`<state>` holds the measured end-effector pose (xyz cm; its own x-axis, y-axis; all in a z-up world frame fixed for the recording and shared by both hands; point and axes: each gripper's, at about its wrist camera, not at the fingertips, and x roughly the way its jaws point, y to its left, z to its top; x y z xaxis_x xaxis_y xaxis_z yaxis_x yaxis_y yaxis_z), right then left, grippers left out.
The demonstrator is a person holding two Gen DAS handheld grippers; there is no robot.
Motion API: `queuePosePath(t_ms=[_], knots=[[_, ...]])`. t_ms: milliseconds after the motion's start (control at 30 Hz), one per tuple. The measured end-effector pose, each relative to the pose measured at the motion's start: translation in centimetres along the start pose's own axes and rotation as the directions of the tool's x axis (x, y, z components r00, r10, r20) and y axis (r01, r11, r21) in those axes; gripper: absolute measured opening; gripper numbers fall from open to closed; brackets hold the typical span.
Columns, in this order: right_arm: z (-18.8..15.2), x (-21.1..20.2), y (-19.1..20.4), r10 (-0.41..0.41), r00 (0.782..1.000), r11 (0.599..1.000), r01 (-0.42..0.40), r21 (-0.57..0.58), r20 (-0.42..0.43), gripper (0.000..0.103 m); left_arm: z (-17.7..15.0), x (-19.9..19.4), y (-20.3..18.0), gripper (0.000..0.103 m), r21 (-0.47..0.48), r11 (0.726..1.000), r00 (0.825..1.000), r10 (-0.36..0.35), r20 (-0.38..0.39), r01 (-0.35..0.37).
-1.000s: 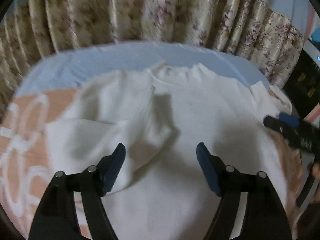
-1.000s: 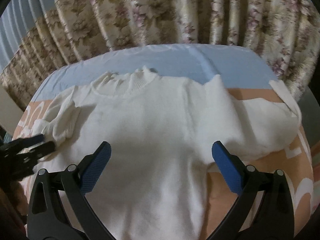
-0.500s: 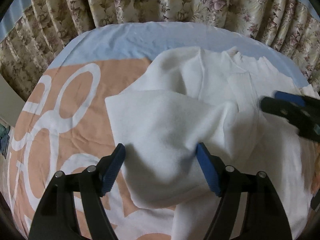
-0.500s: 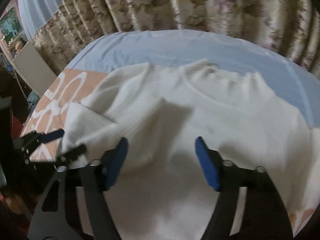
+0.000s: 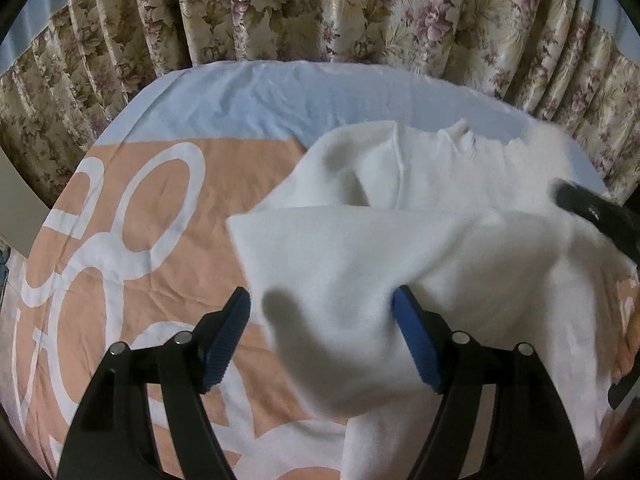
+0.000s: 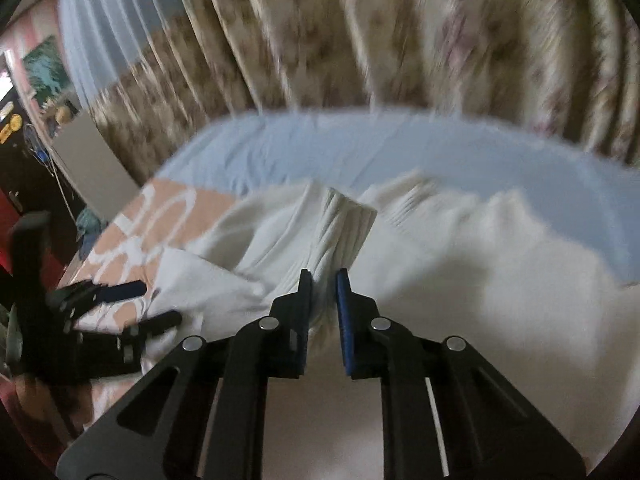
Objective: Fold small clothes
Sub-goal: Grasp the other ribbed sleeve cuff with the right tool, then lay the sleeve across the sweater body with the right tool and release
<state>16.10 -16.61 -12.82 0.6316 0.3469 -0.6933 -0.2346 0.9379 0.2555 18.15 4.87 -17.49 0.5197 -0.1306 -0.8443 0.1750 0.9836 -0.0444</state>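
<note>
A bed (image 5: 132, 240) with a peach-and-white cover holds a white sweater (image 5: 460, 248), one sleeve (image 6: 344, 220) folded across. The right hand-held gripper (image 6: 323, 280) is closing on its ribbed cuff; the left hand-held gripper (image 5: 320, 308) hangs wide open, holding nothing. Best lay the sleeve flat and smooth.

One white sweater (image 5: 400, 248) at three o'clock, one peach-and-blue bedsheet (image 5: 152, 240) at nine, one floral curtain (image 5: 320, 12) at twelve, two grippers.
</note>
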Motion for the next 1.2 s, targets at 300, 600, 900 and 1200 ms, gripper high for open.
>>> queuePosePath(t_ms=[300,600,900,1200], knots=[[-8.6,-6.3,-5.4,-0.129,0.976,0.991,0.134,0.015,-0.173,0.062,0.6,0.1,0.2,0.076,0.017,1.0,0.999,-0.013,-0.037,0.014],[-5.3,-2.0,-7.3,-0.069,0.961,0.979,0.116,0.166,-0.266,0.061,1.5,0.2,2.9,0.075,-0.035,0.999,0.999,0.029,-0.042,-0.031],[-2.2,-1.6,-5.5,-0.2,0.962,0.979,0.203,-0.001,-0.185,0.014,1.9,0.6,4.2,0.076,-0.06,0.998,0.997,0.03,-0.065,-0.034],[-1.6,-3.2,-15.2,-0.328,0.926,0.897,0.367,0.247,-0.186,0.015,5.0,3.3,-0.9,0.08,0.036,0.997,0.996,-0.06,-0.059,0.062]])
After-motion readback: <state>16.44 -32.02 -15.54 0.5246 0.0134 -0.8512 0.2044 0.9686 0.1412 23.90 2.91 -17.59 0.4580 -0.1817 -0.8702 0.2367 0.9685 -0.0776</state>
